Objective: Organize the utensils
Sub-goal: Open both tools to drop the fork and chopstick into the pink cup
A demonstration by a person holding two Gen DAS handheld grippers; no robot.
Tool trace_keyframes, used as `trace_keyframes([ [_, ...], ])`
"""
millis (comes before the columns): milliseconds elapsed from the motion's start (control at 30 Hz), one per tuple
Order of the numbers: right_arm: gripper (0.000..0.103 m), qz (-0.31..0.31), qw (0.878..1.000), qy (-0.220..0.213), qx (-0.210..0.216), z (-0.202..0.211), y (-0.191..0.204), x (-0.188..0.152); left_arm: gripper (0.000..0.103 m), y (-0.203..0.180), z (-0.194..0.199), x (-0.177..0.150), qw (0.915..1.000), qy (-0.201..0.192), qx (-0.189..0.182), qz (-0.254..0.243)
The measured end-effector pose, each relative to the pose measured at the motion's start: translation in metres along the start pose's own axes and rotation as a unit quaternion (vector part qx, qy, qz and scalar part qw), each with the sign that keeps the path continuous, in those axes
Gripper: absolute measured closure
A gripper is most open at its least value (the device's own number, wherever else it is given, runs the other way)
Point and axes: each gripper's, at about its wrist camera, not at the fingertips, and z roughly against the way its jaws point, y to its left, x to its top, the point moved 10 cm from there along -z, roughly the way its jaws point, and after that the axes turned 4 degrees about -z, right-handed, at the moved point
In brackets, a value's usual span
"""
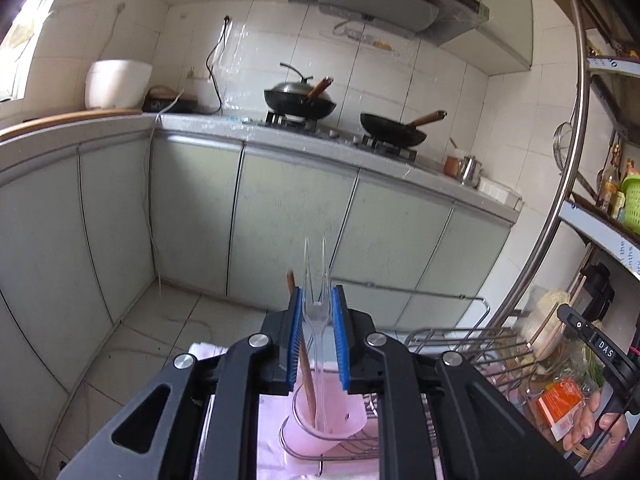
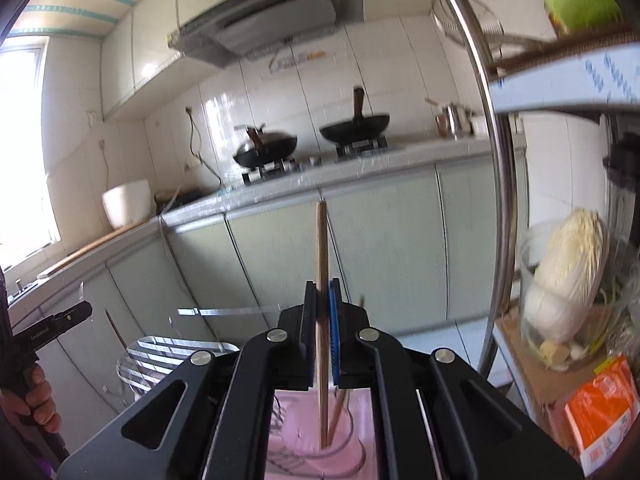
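Observation:
In the left wrist view my left gripper (image 1: 317, 300) stands part open around a clear plastic fork (image 1: 317, 280) that rises upright from a pink cup (image 1: 320, 424); the blue pads flank the fork with small gaps. A wooden chopstick (image 1: 306, 368) leans in the same cup. In the right wrist view my right gripper (image 2: 323, 296) is shut on a wooden chopstick (image 2: 321, 248), held upright with its lower end in the pink cup (image 2: 328, 456). A second wooden stick (image 2: 338, 408) leans in that cup.
A wire dish rack (image 1: 472, 344) holds the cup on a pink cloth. A steel shelf post (image 2: 494, 160) and shelves with a bag of cabbage (image 2: 564, 280) and an orange packet (image 2: 600, 412) stand at the right. Cabinets and two woks (image 1: 300, 100) lie beyond.

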Motion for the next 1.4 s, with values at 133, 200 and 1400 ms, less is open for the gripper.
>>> trace_keyframes([
  [133,0.097,-0.004,1.0,0.025,-0.006,-0.008,-0.005,-0.018,0.089,0.004,-0.016,-0.023,0.9996,0.029,0.003,0.001],
  [200,0.097,-0.008,0.999,0.038,-0.008,-0.011,-0.007,-0.027,0.089,0.005,-0.022,-0.033,0.9991,0.041,0.004,0.002],
  [1400,0.06,-0.049,0.992,0.12,0.0,0.046,-0.015,-0.109,0.081,-0.029,0.043,-0.12,0.9921,0.111,-0.057,0.004],
])
